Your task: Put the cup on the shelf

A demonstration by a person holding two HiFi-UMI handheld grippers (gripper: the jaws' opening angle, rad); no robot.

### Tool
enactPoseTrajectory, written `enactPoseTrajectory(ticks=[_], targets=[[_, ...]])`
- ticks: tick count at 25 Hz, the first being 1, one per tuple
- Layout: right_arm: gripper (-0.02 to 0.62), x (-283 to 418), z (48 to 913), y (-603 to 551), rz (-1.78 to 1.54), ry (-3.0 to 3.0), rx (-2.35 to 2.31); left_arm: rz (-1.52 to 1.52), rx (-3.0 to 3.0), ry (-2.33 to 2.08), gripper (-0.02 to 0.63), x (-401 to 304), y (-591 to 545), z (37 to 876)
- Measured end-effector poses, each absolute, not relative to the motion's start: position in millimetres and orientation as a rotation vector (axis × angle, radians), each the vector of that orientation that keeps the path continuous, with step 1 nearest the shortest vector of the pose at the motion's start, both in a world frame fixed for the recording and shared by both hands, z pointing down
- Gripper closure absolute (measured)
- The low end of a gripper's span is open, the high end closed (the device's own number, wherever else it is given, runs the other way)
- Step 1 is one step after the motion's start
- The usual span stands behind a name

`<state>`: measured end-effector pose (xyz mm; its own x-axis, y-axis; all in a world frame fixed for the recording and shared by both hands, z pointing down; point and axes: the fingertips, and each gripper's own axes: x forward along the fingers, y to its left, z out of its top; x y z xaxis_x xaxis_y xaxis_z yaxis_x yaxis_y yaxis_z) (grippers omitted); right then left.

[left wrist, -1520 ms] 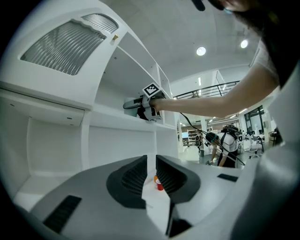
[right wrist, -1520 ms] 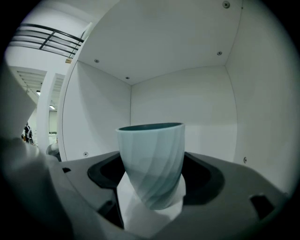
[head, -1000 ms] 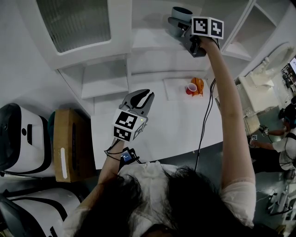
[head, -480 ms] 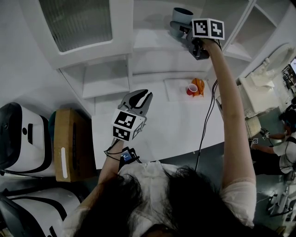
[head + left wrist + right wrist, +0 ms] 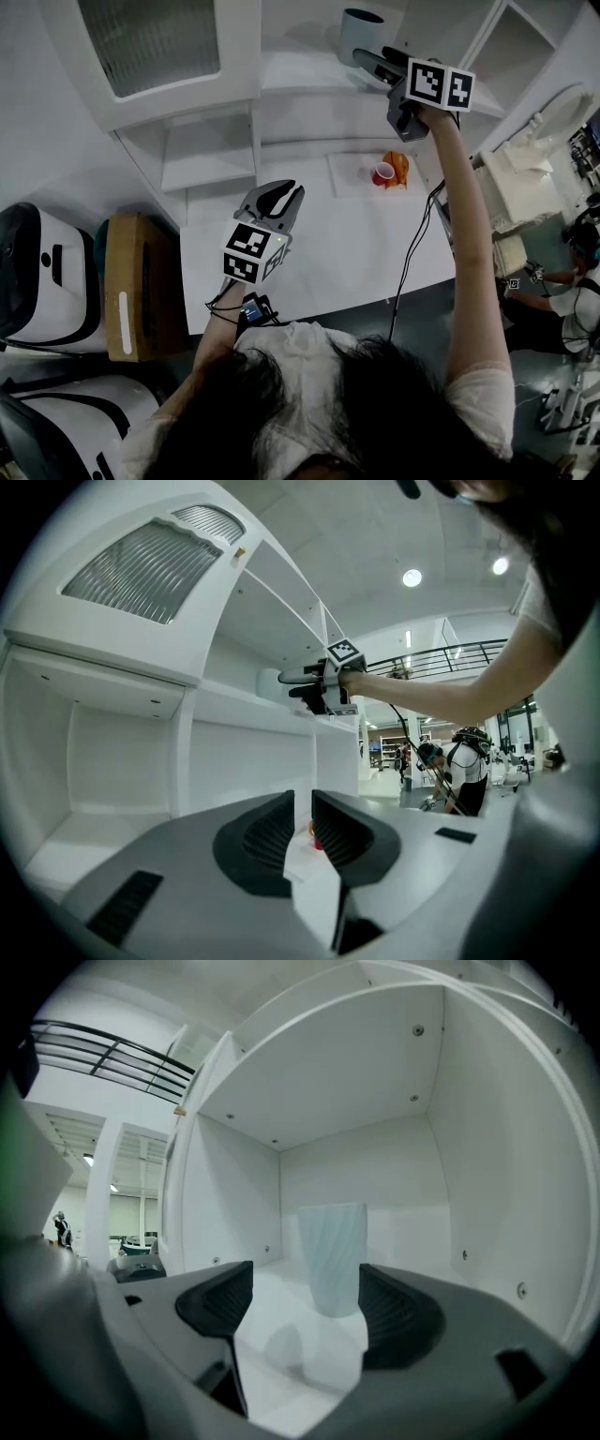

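At the far left two white machines (image 5: pixel 37 272) are cut off by the edge of the head view, and a cardboard box (image 5: pixel 131 300) stands between them and the table (image 5: pixel 319 253), whose near edge is hidden under the wearer's dark hair (image 5: pixel 328 412). The left tool (image 5: pixel 303 822) hangs over the table's left part, its jaws drawn to a narrow slit with nothing in it; through that slit only a sliver of red and orange shows, too small to name there. In the head view these are a small red cup (image 5: pixel 383 174) and an orange thing (image 5: pixel 398 166) at the table's far right, the orange one too small to make out. Above and farther off, on the upper shelf (image 5: pixel 300 73), stands the cup (image 5: pixel 333 1255), upright on the shelf floor inside a white compartment. It is pale blue-grey, taller than it is wide, narrowing toward its base, with ribs that twist round its wall. The right tool (image 5: pixel 305 1307) is raised to this shelf with its jaws wide apart. The cup stands just beyond them, nearer the right jaw, which hides part of its base; whether they touch cannot be told. At the far right edge another person (image 5: pixel 572 291) is partly cut off.
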<state>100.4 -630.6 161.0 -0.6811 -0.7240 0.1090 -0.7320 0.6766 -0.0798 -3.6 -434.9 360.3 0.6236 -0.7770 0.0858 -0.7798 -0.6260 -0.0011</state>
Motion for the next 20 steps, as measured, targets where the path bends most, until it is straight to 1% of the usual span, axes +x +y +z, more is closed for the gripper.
enactPoseTrajectory(ticks=[8, 11, 15, 20], targets=[[0.247, 101.9, 198.8, -544.6, 0.234, -2.925, 1.144, 0.138, 2.788, -1.318, 0.537, 11.2, -415.5, 365.2], [0.247, 109.1, 215.8, -511.8, 0.19, -2.939, 1.181, 0.131, 2.786, -1.315, 0.537, 16.1, -405.2, 365.4], [0.247, 114.8, 251.0, -468.7, 0.143, -2.918, 1.236, 0.144, 2.763, -1.319, 0.537, 20.0, -386.9, 374.5], [0.249, 117.1, 293.5, -418.3, 0.201, -2.934, 1.244, 0.152, 2.727, -1.321, 0.537, 25.9, -364.6, 384.5]])
